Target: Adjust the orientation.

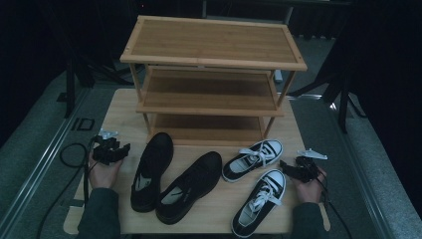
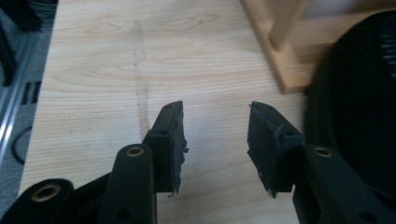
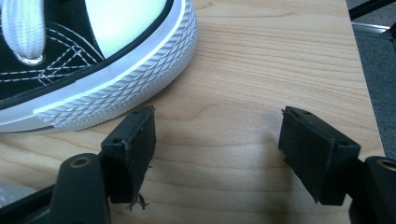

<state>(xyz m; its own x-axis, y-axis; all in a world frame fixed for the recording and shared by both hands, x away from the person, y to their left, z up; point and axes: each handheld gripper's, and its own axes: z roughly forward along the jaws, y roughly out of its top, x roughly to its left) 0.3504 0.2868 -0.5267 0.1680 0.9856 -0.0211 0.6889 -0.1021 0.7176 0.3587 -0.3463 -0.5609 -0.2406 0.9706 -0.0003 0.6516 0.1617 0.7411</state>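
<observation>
Two black slip-on shoes [image 1: 152, 172] [image 1: 191, 184] lie side by side on the light wooden table [image 1: 119, 114], toes toward the rack. To their right lie two black-and-white laced sneakers [image 1: 253, 159] [image 1: 261, 199]. My left gripper [image 1: 119, 149] [image 2: 215, 121] hovers left of the black shoes, open, with only bare table between its pads; the left black shoe's toe [image 2: 359, 102] bulges just to its right. My right gripper [image 1: 288, 169] [image 3: 217, 116] sits right of the sneakers, open and holding nothing, with a sneaker's white rubber toe [image 3: 93, 70] just beyond its left pad.
A three-tier bamboo shoe rack [image 1: 209, 94] stands at the back of the table with bare shelves; its front left leg [image 2: 285, 28] is ahead of my left gripper. Grey floor and dark stands surround the table. Cables trail off both front corners.
</observation>
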